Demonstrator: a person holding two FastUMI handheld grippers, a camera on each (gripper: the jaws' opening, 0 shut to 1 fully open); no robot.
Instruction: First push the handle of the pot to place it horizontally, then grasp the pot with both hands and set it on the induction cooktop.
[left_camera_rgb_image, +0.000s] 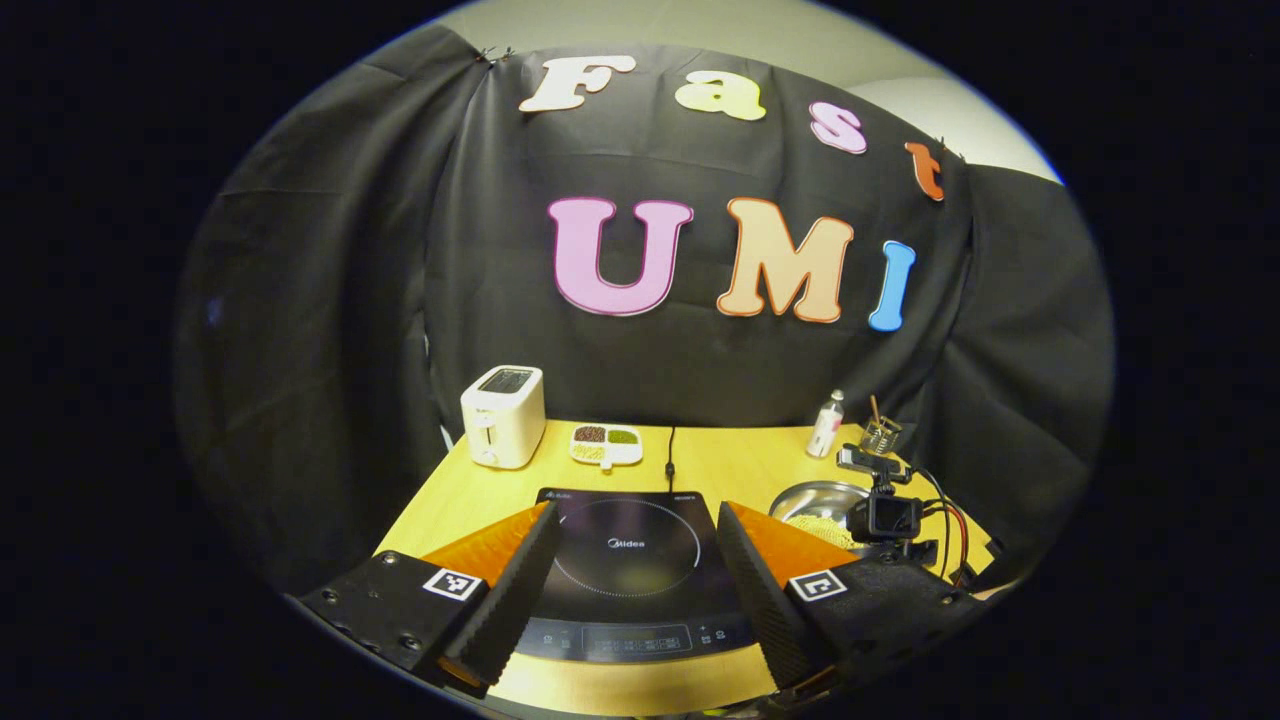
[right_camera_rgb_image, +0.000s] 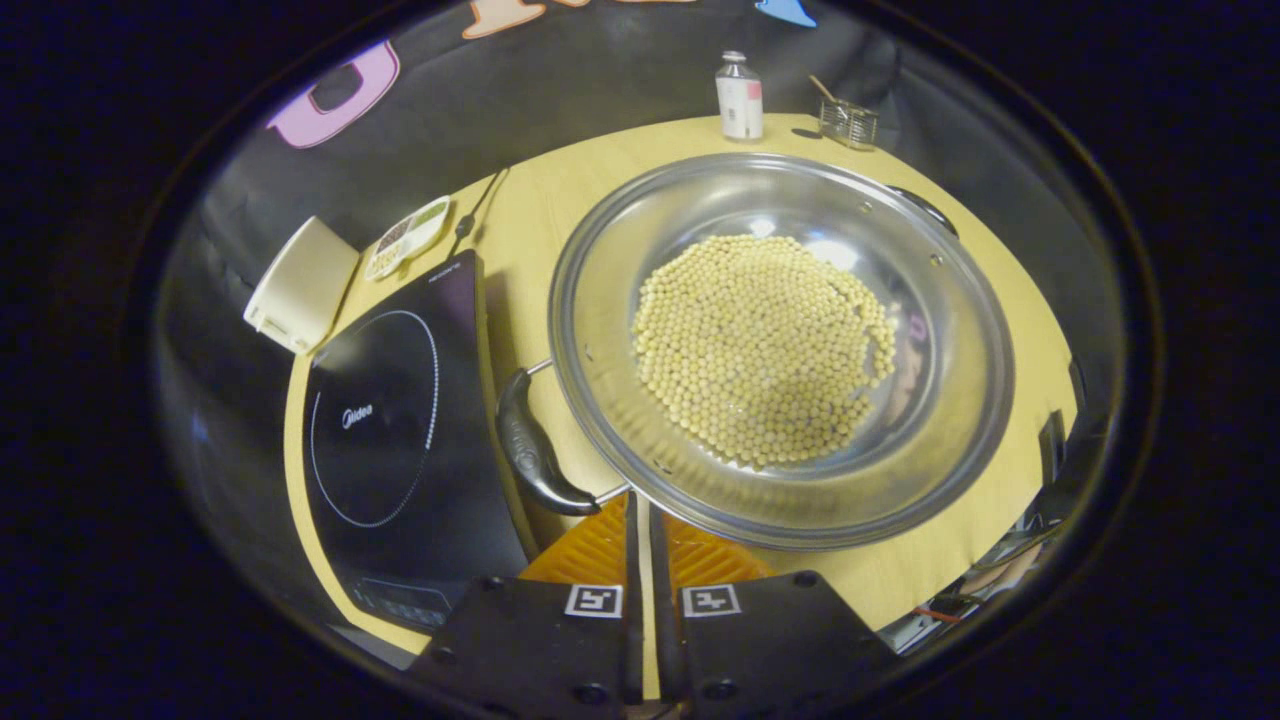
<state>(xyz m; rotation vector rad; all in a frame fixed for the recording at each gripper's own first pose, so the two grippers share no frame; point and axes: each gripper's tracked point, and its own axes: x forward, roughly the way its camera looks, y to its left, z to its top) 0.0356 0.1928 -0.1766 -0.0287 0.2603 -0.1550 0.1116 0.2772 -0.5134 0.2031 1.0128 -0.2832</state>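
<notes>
The steel pot (right_camera_rgb_image: 930, 420) holds a bed of yellow beans (right_camera_rgb_image: 760, 345) and stands on the wooden table to the right of the black induction cooktop (right_camera_rgb_image: 390, 420). One black handle (right_camera_rgb_image: 535, 445) faces the cooktop; the other handle (right_camera_rgb_image: 925, 205) is on the far rim. My right gripper (right_camera_rgb_image: 641, 505) is shut with nothing between its fingers, its tips at the pot's near rim, just right of the near handle. My left gripper (left_camera_rgb_image: 635, 515) is open above the cooktop (left_camera_rgb_image: 630, 545). The pot (left_camera_rgb_image: 815, 497) shows in the left gripper view, partly behind the other gripper's camera mount (left_camera_rgb_image: 885, 515).
At the table's back stand a white toaster (left_camera_rgb_image: 503, 415), a small divided dish (left_camera_rgb_image: 606, 444), a white bottle (left_camera_rgb_image: 826, 424) and a glass with a stick (left_camera_rgb_image: 880, 435). The cooktop's cable (left_camera_rgb_image: 670, 455) runs toward the back. Black cloth walls close in the table.
</notes>
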